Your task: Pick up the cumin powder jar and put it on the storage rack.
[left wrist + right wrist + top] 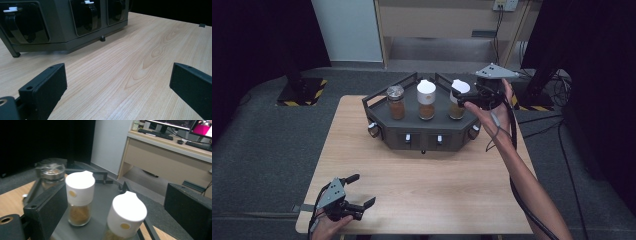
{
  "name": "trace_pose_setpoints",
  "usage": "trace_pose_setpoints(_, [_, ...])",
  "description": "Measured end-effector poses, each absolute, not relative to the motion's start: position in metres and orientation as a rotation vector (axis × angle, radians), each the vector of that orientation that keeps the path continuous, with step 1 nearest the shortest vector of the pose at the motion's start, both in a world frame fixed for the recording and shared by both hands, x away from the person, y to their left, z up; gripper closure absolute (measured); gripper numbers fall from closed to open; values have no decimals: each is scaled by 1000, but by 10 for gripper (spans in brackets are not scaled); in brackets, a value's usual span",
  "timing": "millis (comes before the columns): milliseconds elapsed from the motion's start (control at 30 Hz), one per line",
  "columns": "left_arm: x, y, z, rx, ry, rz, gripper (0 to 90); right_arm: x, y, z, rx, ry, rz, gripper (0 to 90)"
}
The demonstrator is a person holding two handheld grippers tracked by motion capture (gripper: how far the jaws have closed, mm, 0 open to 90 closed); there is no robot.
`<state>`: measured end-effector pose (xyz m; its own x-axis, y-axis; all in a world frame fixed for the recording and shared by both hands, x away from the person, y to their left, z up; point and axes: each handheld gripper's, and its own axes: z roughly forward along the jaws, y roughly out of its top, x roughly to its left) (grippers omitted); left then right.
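white-capped jar [126, 216], right gripper [112, 212] open-jawed

No legible text, label, brand or number appears on the three spice jars, the dark rack or the table. The sole sign is yellow-and-black hazard striping on a floor base plate [302, 91], left of the table; it carries no wording.

Three jars [427, 100] crowd the rack [422, 132]; bare table [422, 185] in front.
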<state>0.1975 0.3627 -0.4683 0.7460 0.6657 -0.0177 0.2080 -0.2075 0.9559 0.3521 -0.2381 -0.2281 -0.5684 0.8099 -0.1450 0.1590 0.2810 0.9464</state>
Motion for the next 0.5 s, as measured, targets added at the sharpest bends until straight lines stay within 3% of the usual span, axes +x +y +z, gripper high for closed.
trace_pose_setpoints(500, [199, 362, -468, 1764, 689, 483, 0, 312, -259, -242, 797, 1978, 1401, 52])
